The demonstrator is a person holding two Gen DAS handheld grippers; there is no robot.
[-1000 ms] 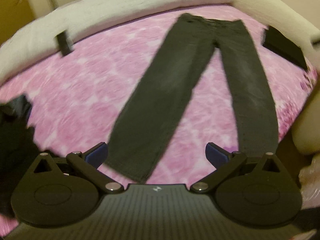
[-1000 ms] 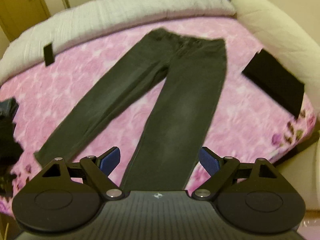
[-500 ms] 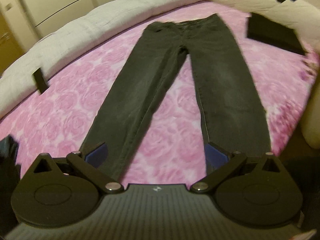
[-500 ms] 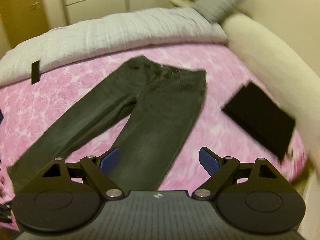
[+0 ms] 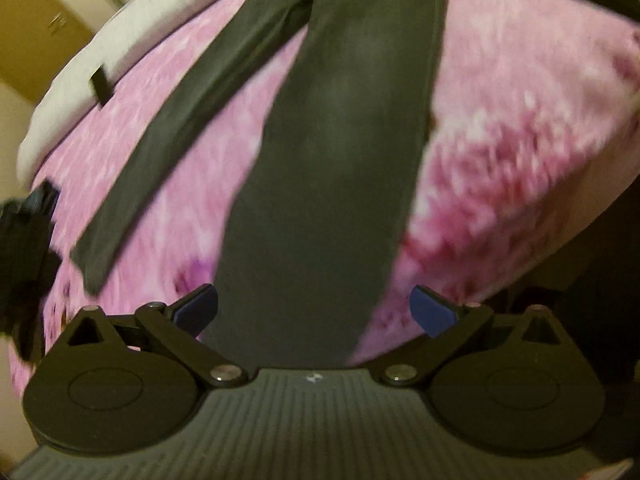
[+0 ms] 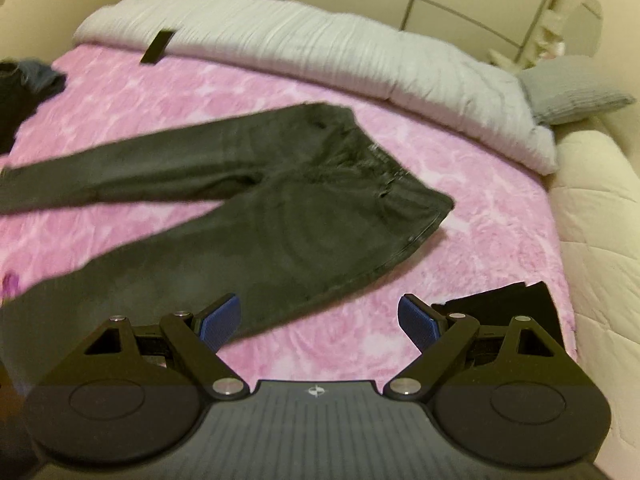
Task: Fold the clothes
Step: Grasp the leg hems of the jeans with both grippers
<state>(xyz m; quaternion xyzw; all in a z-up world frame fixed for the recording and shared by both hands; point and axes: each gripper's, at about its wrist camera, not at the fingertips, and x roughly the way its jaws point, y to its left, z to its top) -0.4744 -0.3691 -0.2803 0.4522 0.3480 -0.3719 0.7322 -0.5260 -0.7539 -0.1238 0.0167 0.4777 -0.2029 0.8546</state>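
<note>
Dark grey jeans (image 5: 332,152) lie flat on the pink rose-patterned bedspread (image 5: 500,128), legs spread apart. My left gripper (image 5: 314,312) is open and empty, just above the hem end of the right-hand leg near the bed's front edge. In the right wrist view the jeans (image 6: 272,232) lie crosswise, waistband at the right. My right gripper (image 6: 318,322) is open and empty, over the bedspread (image 6: 480,216) beside the hip side of the jeans, below the waistband.
A folded black garment (image 6: 512,304) lies right of my right gripper. A pile of dark clothes (image 6: 24,84) sits at the bed's left and shows in the left wrist view (image 5: 24,248). A white duvet (image 6: 320,48), a small black object (image 6: 157,46) and a grey pillow (image 6: 572,84) lie behind.
My left gripper has moved right and closer, onto the right leg's hem. My right gripper has swung round towards the waist side of the jeans. Both stay open.
</note>
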